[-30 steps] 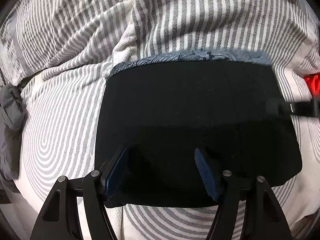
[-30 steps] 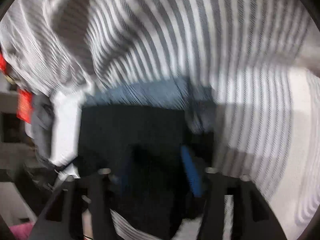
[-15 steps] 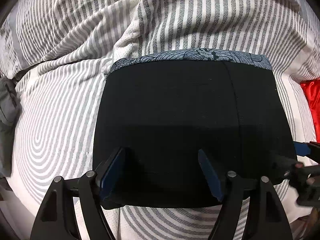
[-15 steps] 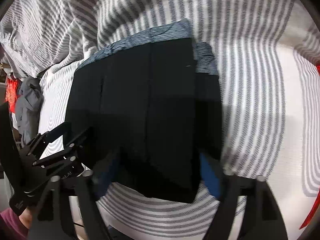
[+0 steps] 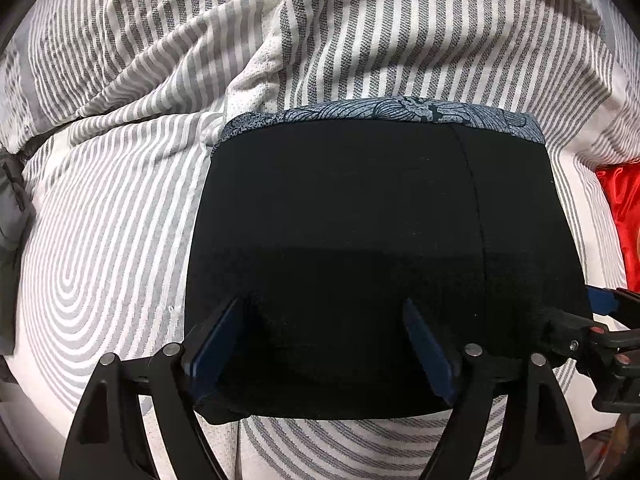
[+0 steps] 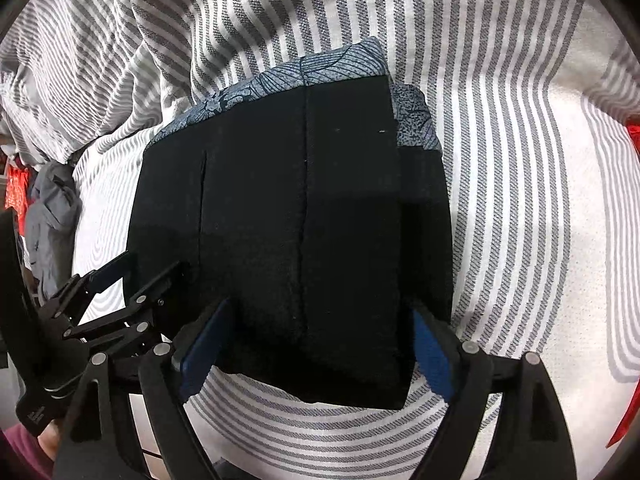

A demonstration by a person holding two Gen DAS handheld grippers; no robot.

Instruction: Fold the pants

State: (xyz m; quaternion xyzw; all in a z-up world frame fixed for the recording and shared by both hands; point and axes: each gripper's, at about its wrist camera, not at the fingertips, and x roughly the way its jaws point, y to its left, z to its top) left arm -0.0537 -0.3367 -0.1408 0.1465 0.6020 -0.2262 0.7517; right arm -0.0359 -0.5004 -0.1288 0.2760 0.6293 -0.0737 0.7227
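The black pants (image 5: 376, 216) lie folded into a compact rectangle on the striped bedding, with a blue-grey patterned layer (image 5: 400, 114) showing along the far edge. My left gripper (image 5: 324, 344) is open and empty, its blue pads (image 5: 212, 348) over the near edge of the pants. My right gripper (image 6: 320, 344) is open and empty, its pads straddling the near edge of the pants (image 6: 296, 200). The right gripper shows at the right edge of the left wrist view (image 5: 600, 320). The left gripper shows at the left of the right wrist view (image 6: 120, 292).
Grey-and-white striped bedding (image 5: 120, 208) covers the surface, bunched into folds at the back (image 5: 180, 40). A grey garment (image 6: 50, 216) lies at the left edge. A red cloth (image 5: 620, 216) lies at the right edge.
My right gripper swung in from the far side and settled at the near right edge of the pants. My left gripper barely moved. The pants lie unchanged.
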